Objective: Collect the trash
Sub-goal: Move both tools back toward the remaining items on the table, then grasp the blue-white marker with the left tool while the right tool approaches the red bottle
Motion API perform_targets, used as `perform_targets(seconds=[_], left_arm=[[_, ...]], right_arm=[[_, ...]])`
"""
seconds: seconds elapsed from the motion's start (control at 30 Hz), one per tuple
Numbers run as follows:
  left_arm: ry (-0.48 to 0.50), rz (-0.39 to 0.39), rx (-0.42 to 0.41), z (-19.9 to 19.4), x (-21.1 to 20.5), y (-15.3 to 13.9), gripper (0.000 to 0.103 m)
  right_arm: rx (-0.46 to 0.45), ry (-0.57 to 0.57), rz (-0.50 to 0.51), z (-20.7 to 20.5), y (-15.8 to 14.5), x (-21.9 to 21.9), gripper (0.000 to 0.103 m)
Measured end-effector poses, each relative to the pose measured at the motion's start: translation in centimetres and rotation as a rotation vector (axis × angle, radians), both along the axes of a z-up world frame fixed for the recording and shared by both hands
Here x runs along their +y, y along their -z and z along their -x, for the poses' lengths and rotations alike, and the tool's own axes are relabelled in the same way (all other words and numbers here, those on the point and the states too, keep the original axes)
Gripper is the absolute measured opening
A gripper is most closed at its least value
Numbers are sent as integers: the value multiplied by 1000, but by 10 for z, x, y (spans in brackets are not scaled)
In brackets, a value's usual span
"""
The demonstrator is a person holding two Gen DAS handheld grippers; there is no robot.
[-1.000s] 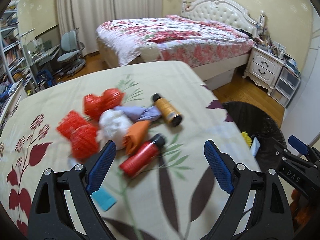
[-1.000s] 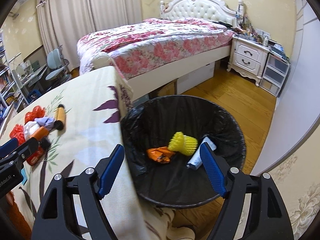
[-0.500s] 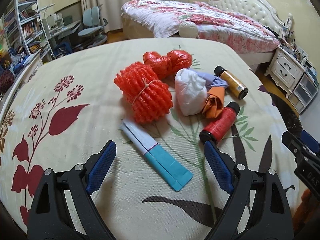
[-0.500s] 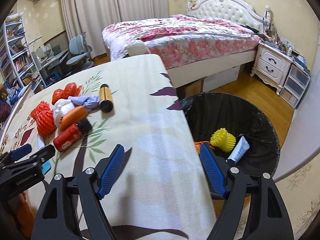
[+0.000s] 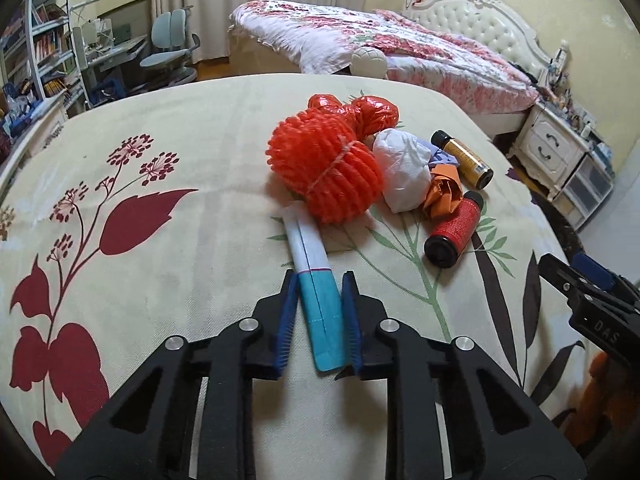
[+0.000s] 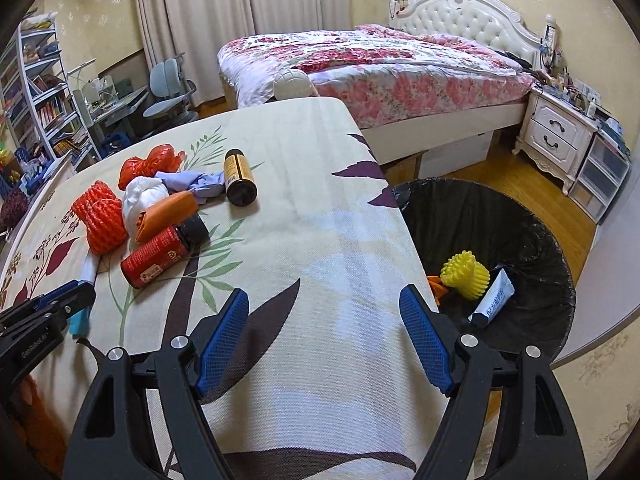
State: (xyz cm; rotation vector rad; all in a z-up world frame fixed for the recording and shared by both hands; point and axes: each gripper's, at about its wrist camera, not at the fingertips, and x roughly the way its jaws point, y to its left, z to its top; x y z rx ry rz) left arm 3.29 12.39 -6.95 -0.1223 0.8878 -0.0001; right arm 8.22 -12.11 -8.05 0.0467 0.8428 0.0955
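Note:
A teal and white tube (image 5: 308,248) lies on the flowered tablecloth (image 5: 180,280). My left gripper (image 5: 319,280) is closing on its teal end, and both blue pads touch its sides. Just beyond lie an orange-red foam net bundle (image 5: 324,168), a red plastic bag (image 5: 360,110), a white bag (image 5: 404,168), an orange wrapper (image 5: 444,192), a red bottle (image 5: 454,232) and an amber bottle (image 5: 464,156). My right gripper (image 6: 324,296) hangs open over the cloth's right part, nothing between its fingers, beside the black-lined bin (image 6: 520,224).
The bin holds a yellow foam net (image 6: 466,274) and a white tube (image 6: 492,298). A purple glove (image 6: 192,184) lies in the pile. Behind the table are a bed (image 6: 380,64), a nightstand (image 6: 556,136) and a desk with a chair (image 6: 168,88).
My left gripper moved forward and down over the tube and its jaws came together on the teal end. My right gripper swung left from above the bin to over the table.

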Motion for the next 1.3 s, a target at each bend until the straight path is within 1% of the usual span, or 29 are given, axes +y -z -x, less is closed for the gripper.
perform_targets(seconds=[0.07,0.3,0.4,0.6,0.8,0.9,1.13,1.3], left_arm=[[5,18,-2,-1,3,-1,19],[18,14,-3,1,4,-2,17],[15,7,-7,2,4,-3,17],[-6,-54,-33,6,13,-7,17],[-37,-46,-21,8,31,-5,17],[-48,-41,-18,8,36,-4,17],[-43,-21,-11,6,40,-1,17],[-40,-8,-11,6,42,0,17]], right_arm=[[1,1,-1,0,0,0,75],[5,-10,-14,-1,-1,8,75],[4,-34,-21,-3,-4,19,75],[-11,-84,-47,-13,-15,47,75],[4,-124,-81,-35,-13,77,75],[22,-114,-60,-43,-7,86,75],[65,-98,-26,-33,5,72,75],[59,-94,-19,-27,3,67,74]])
